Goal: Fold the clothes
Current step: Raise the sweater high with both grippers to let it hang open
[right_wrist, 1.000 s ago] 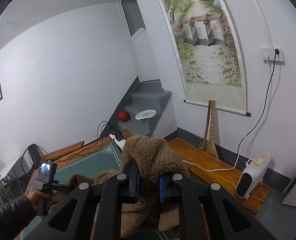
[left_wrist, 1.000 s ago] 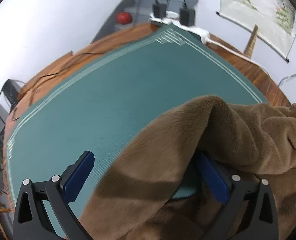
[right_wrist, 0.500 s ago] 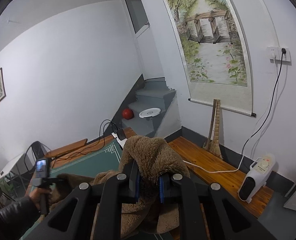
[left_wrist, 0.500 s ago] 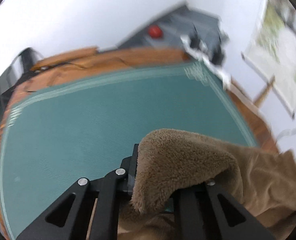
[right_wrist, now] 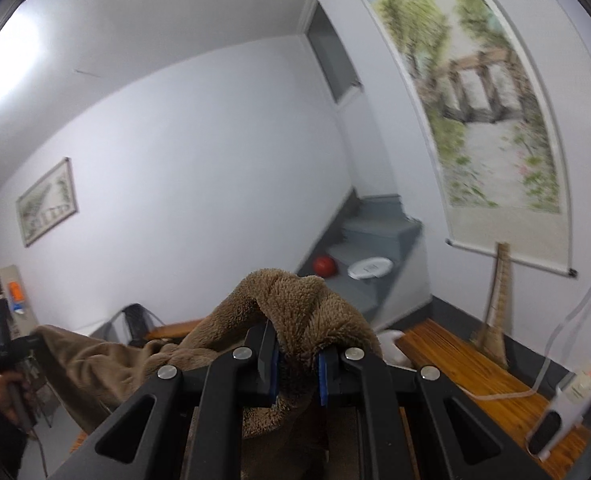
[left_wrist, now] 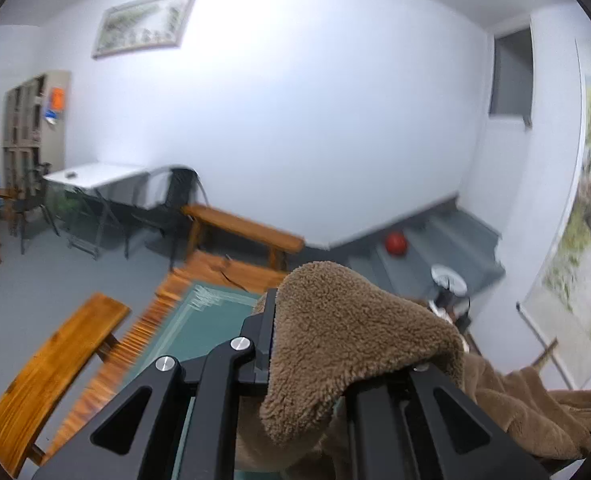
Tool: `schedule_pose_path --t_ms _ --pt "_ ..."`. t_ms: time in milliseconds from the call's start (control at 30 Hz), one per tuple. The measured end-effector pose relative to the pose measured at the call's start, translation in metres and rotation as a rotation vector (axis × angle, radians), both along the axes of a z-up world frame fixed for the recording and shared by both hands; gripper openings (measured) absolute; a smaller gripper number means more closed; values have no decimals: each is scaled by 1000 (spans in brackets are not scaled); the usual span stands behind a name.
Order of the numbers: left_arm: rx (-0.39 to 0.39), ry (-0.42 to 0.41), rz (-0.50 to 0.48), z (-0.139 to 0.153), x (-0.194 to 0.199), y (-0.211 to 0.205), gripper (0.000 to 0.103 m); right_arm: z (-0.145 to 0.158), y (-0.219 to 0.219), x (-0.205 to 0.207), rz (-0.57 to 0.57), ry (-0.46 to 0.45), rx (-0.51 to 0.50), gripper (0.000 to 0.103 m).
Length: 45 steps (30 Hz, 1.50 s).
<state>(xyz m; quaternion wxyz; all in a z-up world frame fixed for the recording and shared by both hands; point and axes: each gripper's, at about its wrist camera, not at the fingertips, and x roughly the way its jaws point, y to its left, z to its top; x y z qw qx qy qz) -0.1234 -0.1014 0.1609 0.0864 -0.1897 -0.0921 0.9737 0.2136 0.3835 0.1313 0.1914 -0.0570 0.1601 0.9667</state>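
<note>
A brown fleece garment (left_wrist: 347,336) is held in the air between both grippers. My left gripper (left_wrist: 307,360) is shut on one corner of it, and the cloth drapes over the right finger and hides it. My right gripper (right_wrist: 297,364) is shut on another corner of the brown fleece garment (right_wrist: 295,304). The cloth hangs in a sagging span to the left, where the left gripper (right_wrist: 9,352) and the hand holding it show at the frame's edge. The green mat (left_wrist: 211,320) lies far below.
A wooden platform (left_wrist: 143,328) lies under the mat. Wooden benches (left_wrist: 51,364) stand at the left and behind. Grey steps (left_wrist: 447,240) carry a red ball (left_wrist: 395,243). A white heater (right_wrist: 567,408) stands on the wooden floor at the right.
Both grippers have risen, lifting the fleece off the mat. The left gripper went from open around the cloth to shut on it, and its view swung up from the mat to the room.
</note>
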Motion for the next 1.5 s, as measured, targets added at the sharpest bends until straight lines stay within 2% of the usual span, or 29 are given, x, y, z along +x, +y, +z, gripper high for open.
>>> schedule_pose_path --t_ms 367,600,767,867,1000,1233,1500 --pt "0 195 153 63 144 -83 13 49 -28 18 141 180 111 14" --pt "24 238 203 81 198 -120 13 74 -48 45 183 264 177 14" --pt "-39 257 269 78 214 -136 16 89 -63 61 175 290 239 14" --pt "-26 193 265 60 191 -144 16 86 -69 54 150 257 268 14" --pt "-11 78 248 25 137 -152 16 63 -63 15 174 151 197 14" --pt "-54 -83 224 -35 34 -137 16 7 -58 -80 153 -44 163 14" --pt "-142 -272 166 -115 -74 -110 16 -52 -48 -191 144 -255 134 14"
